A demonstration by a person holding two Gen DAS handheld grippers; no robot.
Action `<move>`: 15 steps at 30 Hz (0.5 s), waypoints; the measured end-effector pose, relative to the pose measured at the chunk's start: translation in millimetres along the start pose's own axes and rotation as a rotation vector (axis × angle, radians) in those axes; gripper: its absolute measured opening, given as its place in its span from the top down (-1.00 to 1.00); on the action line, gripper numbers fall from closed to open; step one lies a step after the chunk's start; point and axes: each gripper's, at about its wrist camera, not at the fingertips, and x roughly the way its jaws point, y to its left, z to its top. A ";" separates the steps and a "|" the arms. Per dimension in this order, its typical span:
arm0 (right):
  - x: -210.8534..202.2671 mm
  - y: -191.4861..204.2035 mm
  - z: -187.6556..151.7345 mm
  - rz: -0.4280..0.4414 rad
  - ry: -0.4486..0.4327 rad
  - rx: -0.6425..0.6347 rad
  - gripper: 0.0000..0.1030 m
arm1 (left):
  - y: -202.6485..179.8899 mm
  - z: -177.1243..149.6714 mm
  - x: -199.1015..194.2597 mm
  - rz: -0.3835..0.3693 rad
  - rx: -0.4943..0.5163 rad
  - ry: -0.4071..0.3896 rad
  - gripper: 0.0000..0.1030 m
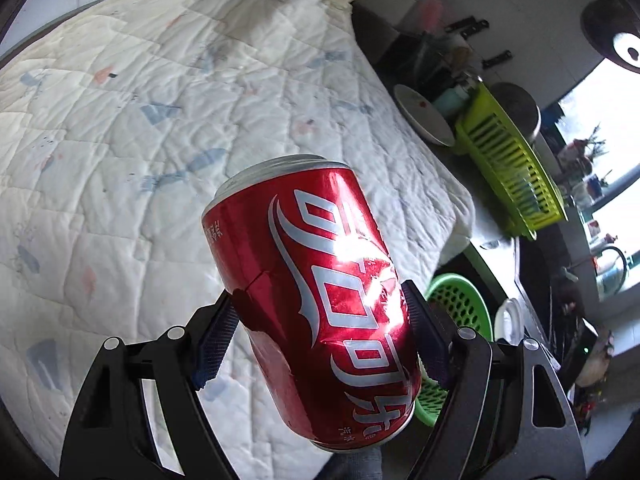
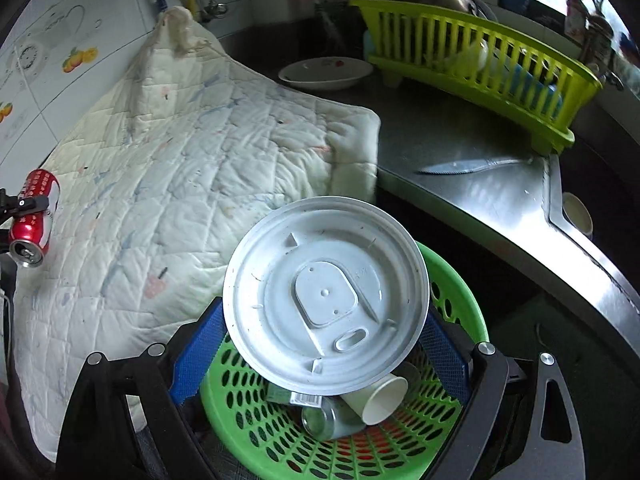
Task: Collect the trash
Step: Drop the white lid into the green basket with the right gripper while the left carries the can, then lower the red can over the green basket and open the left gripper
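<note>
My left gripper is shut on a dented red cola can and holds it tilted above the white quilted cloth. The same can shows at the left edge of the right wrist view. My right gripper is shut on a white plastic cup lid and holds it over a green perforated basket. In the basket lie a white paper cup, a silver can and a wrapper. The basket also shows past the can in the left wrist view.
A yellow-green dish rack stands at the back right on the steel counter. A white plate lies beside the cloth. A knife lies on the counter. A small cup sits by the counter's right edge.
</note>
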 end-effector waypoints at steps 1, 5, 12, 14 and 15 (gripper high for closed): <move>1.7 -7.8 -3.9 -0.004 0.005 0.015 -0.72 | -11.1 -4.3 3.4 -0.012 0.018 0.011 -0.50; 8.3 -34.6 -17.1 -0.015 0.022 0.077 -0.74 | -50.7 -22.4 16.3 -0.039 0.098 0.045 -0.50; 4.3 -63.3 -28.2 0.004 -0.005 0.161 -0.77 | -102.5 -45.8 51.1 -0.065 0.189 0.118 -0.50; -0.4 -66.6 -31.0 0.016 -0.017 0.169 -0.79 | -114.3 -51.4 62.0 -0.061 0.216 0.136 -0.50; -2.8 -68.1 -32.5 0.018 -0.024 0.172 -0.79 | -120.3 -54.6 66.5 -0.054 0.234 0.140 -0.50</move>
